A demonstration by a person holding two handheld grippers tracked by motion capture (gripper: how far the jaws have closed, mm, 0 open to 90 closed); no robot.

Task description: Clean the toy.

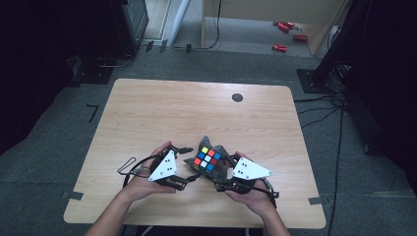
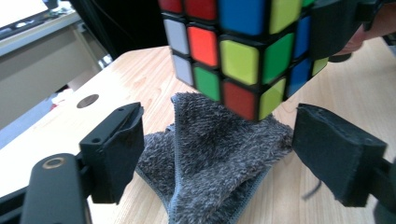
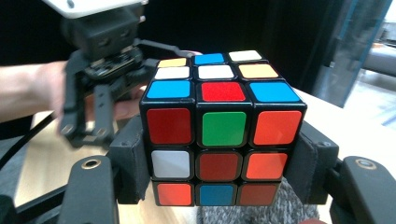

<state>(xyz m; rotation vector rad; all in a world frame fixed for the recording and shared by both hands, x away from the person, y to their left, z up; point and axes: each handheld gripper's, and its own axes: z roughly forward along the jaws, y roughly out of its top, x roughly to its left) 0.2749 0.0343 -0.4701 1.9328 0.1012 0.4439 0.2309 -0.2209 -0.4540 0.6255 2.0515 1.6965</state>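
My right gripper (image 3: pixel 219 186) clamps the hard, slick, multicoloured puzzle cube (image 3: pixel 219 135) by opposite faces above the desk (image 1: pixel 147 113); my left gripper (image 2: pixel 217 154) gapes around the soft, limp grey towel (image 2: pixel 210 158).

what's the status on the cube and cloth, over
Right gripper shut on the Rubik's cube, held above the grey cloth. Left gripper open, jaws either side of the cloth, pads not touching it. Nothing in the way.

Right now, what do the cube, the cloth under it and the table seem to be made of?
Cube: glossy hard plastic, black frame with shiny coloured tiles. Cloth: grey fuzzy pile with a stitched hem, probably microfibre. Table: pale wood grain, smooth and matte, possibly laminate.
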